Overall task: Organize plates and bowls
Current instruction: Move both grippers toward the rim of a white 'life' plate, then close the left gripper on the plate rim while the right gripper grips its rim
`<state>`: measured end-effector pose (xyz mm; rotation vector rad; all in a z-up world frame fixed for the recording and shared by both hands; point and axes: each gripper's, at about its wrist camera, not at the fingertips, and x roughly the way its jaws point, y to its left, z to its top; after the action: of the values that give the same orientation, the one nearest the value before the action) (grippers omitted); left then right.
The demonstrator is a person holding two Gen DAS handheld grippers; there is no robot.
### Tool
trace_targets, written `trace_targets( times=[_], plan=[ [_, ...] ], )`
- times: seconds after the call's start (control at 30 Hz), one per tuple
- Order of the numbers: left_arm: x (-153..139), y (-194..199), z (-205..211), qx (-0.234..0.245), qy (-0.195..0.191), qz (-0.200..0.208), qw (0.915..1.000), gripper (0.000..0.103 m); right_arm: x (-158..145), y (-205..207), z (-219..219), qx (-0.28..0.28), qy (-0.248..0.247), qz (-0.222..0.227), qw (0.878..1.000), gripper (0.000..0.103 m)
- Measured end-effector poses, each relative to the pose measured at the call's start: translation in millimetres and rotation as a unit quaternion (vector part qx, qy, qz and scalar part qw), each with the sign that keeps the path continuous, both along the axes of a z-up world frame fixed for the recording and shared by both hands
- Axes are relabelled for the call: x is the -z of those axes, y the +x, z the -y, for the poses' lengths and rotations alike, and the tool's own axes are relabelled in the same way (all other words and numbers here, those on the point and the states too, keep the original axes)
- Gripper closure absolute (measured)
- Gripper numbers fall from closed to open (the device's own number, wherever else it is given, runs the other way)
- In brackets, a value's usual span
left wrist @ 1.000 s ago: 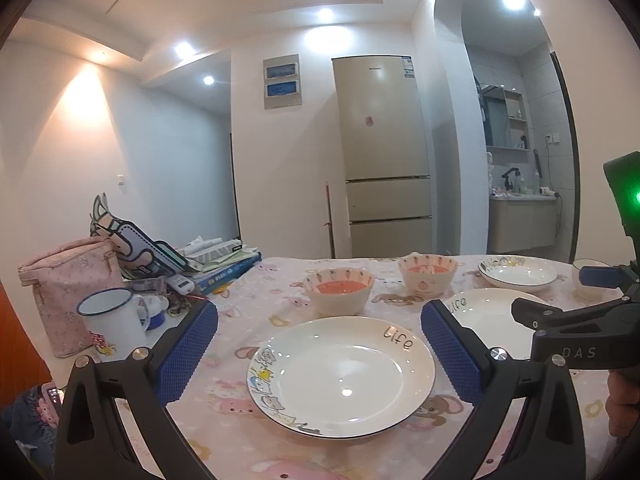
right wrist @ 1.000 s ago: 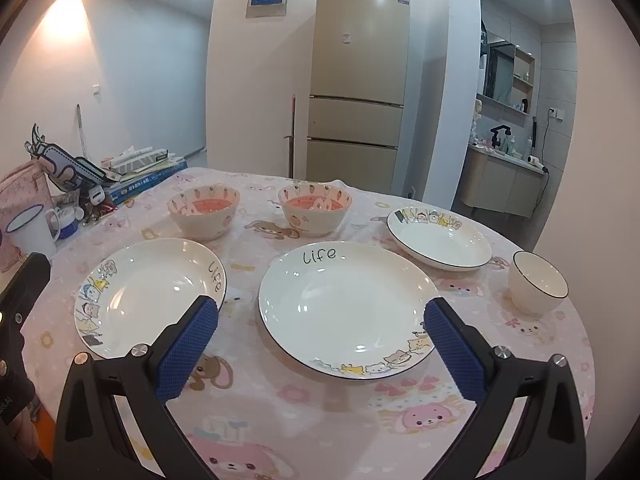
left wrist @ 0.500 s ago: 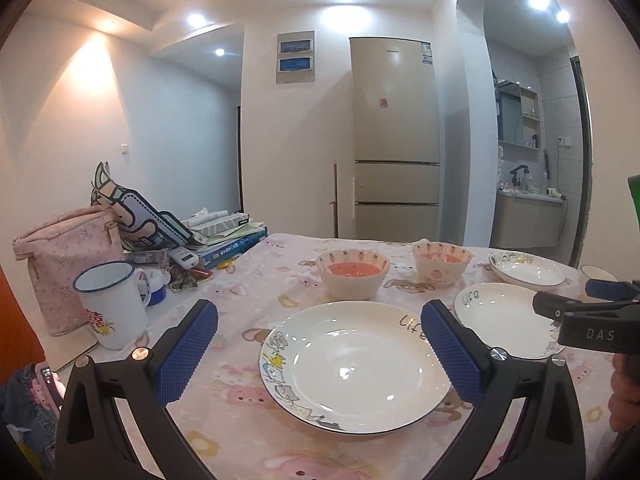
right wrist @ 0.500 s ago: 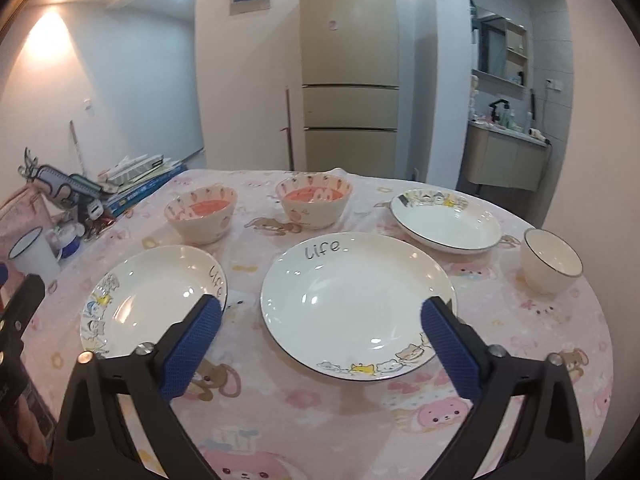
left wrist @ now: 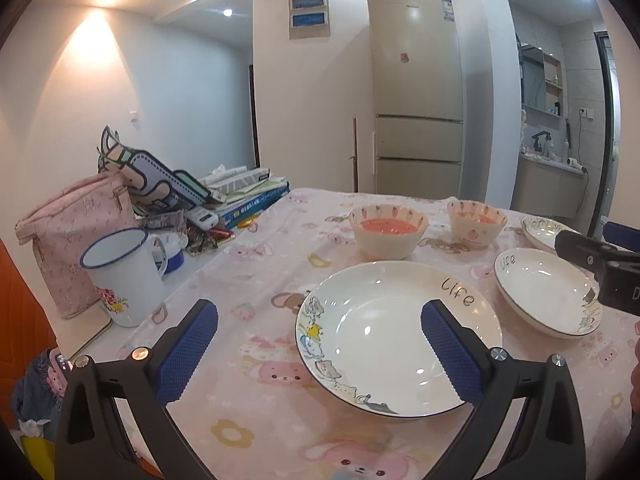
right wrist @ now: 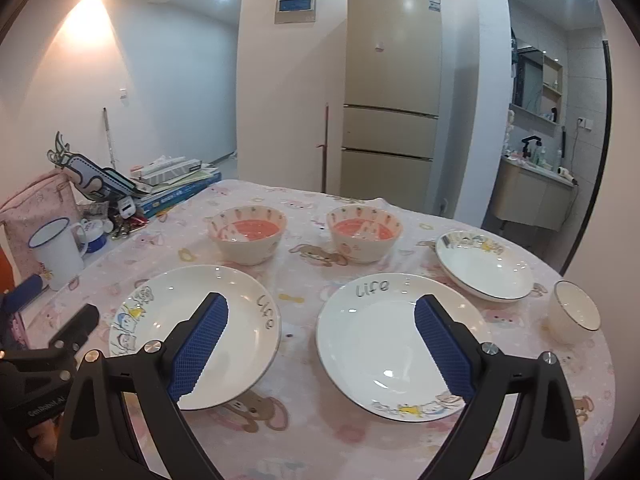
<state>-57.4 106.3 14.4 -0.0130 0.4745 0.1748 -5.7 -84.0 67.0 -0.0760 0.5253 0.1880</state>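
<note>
Kitchen-dining room w/ fridge behind; pink cartoon-print tabletop (right wrist: 304, 432) carries everything. Nothing stacked yet, so task looks barely begun: left plate (right wrist: 192, 332) and middle plate (right wrist: 384, 344) lie side by side near the front, third plate (right wrist: 486, 266) far right, two pink bowls (right wrist: 248, 234) (right wrist: 362, 232) behind, white cup (right wrist: 574, 314) at right edge. Left tool (left wrist: 320, 354) hovers released, empty, low over left plate; right tool (right wrist: 320, 348) likewise spread wide, empty, angled down between the two front plates.
</note>
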Motion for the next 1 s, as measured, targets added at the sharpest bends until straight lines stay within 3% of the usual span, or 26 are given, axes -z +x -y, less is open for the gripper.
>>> trace_targets(
  times=[0.33, 0.43, 0.57, 0.6, 0.63, 0.7, 0.8, 0.93, 1.0],
  plan=[
    [19, 19, -20, -0.001, -0.039, -0.051, 0.9979, 0.001, 19, 17, -12, -0.016, 0.015, -0.032, 0.999, 0.017],
    [23, 27, -27, 0.005, -0.06, -0.06, 0.9963, 0.01, 23, 21, -13, -0.022, 0.025, -0.029, 0.999, 0.021],
    [25, 38, -32, 0.011, -0.067, -0.064, 0.9956, 0.011, 25, 25, -14, -0.031, 0.038, -0.017, 0.999, 0.03],
    [24, 39, -32, 0.012, -0.067, -0.063, 0.9957, 0.014, 26, 25, -16, -0.035, 0.039, -0.014, 0.999, 0.034],
    [24, 41, -33, 0.015, -0.067, -0.06, 0.9958, 0.025, 27, 26, -16, -0.036, 0.042, -0.01, 0.998, 0.036],
    [23, 45, -33, 0.025, -0.066, -0.058, 0.9958, 0.036, 29, 30, -15, -0.036, 0.053, -0.01, 0.998, 0.046],
    [23, 49, -40, 0.021, -0.096, -0.05, 0.9939, 0.037, 34, 37, -11, -0.043, 0.076, -0.018, 0.996, 0.053],
    [27, 55, -49, -0.008, -0.111, -0.042, 0.9929, 0.051, 41, 41, -8, -0.037, 0.08, -0.016, 0.996, 0.063],
    [30, 62, -52, 0.003, -0.119, -0.053, 0.9915, 0.051, 45, 45, -8, -0.041, 0.09, -0.028, 0.995, 0.072]
  ],
)
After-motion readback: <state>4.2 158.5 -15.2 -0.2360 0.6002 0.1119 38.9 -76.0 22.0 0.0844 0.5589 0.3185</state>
